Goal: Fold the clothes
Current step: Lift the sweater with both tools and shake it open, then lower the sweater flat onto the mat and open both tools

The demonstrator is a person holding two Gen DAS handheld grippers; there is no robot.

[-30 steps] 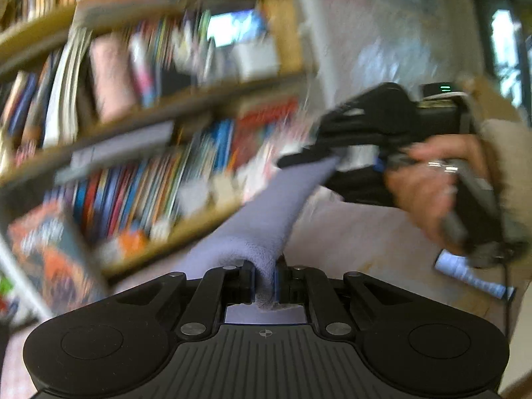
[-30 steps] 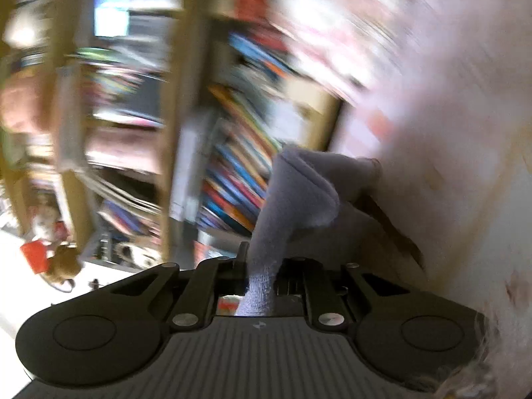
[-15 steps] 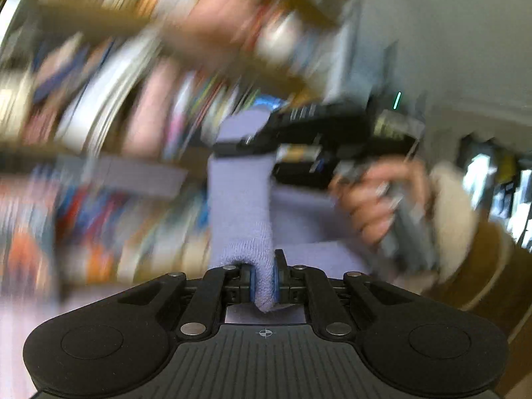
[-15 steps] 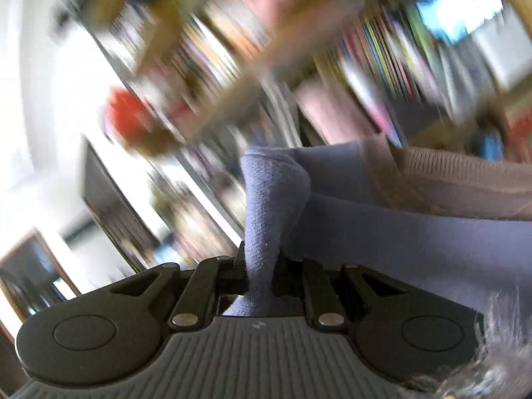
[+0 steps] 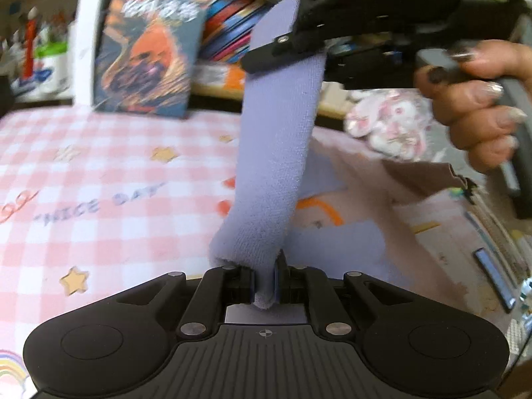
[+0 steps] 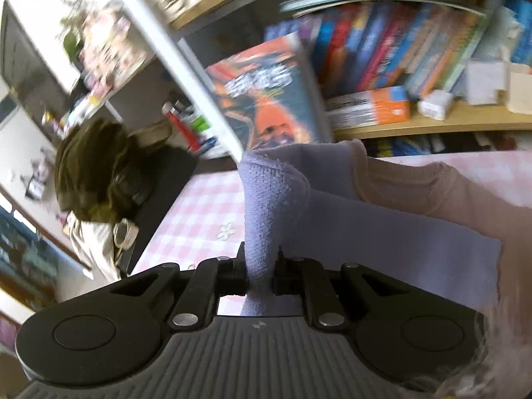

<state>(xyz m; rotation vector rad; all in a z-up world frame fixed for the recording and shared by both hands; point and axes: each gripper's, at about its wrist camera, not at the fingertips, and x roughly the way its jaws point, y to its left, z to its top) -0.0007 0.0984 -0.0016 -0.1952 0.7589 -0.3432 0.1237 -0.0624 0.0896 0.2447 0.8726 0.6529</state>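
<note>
**Both hand-held grippers pinch the lavender garment above the pink checked cloth**

Since a second ago, both views have swung from the bookshelves down to the checked bench top; the garment stays clamped in both hand-held grippers throughout.

Left hand-held gripper (image 5: 266,286): jaws pressed together on a bunched fold of the lavender garment (image 5: 276,153). The fabric runs as a taut band up from this pinch to the right hand-held gripper (image 5: 282,53), which holds its far end higher in the left wrist view. A hand (image 5: 478,99) with painted nails wraps that gripper's grey handle.

Right hand-held gripper (image 6: 261,276): jaws closed on a thick fold of the same garment. From the pinch the cloth spreads right; a beige ribbed edge (image 6: 405,183) lies along it.

Garment position: lifted between the two grippers, its lower part draped onto the bench (image 5: 99,173), which is covered by a pink checked cloth with stars and lettering.

Surroundings: an upright book with an orange cover (image 5: 149,46) at the bench's back edge, bookshelves (image 6: 415,43) behind it. Frames are motion-blurred.
</note>
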